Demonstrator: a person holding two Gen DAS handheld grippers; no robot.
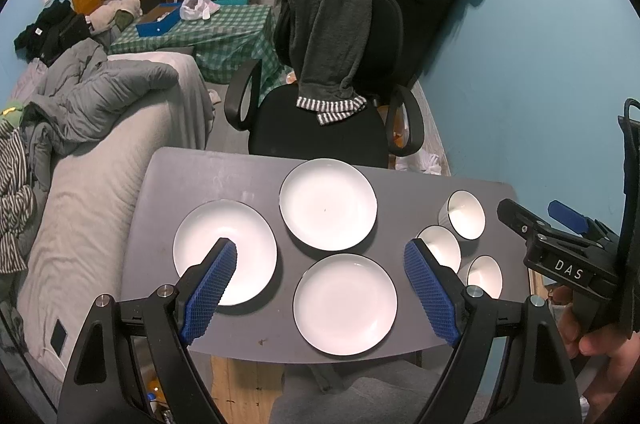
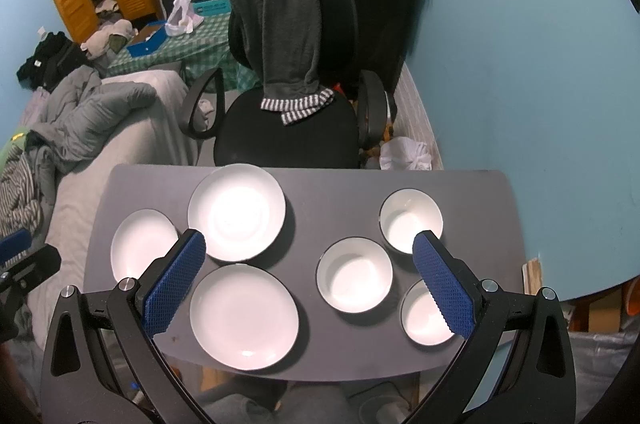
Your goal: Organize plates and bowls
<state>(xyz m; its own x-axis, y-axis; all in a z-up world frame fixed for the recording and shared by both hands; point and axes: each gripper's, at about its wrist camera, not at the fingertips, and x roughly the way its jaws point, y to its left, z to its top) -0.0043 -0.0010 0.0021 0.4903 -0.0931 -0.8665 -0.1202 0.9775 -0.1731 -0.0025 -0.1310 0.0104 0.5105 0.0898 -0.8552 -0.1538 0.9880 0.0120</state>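
Note:
Three white plates lie on the grey table (image 1: 168, 176): one at the left (image 1: 248, 244), one at the back (image 1: 328, 204), one at the front (image 1: 344, 304). Three white bowls stand at the right: back (image 2: 408, 220), middle (image 2: 354, 274), front (image 2: 420, 316). My left gripper (image 1: 320, 256) is open and empty, held above the plates. My right gripper (image 2: 308, 248) is open and empty, held above the table between plates and bowls. The right gripper's body shows at the right edge of the left wrist view (image 1: 568, 256).
A black office chair (image 1: 320, 128) draped with a grey garment stands behind the table. A bed with grey bedding (image 1: 100, 128) lies to the left. A blue wall (image 2: 540, 84) runs along the right. A white bag (image 2: 404, 154) lies on the floor.

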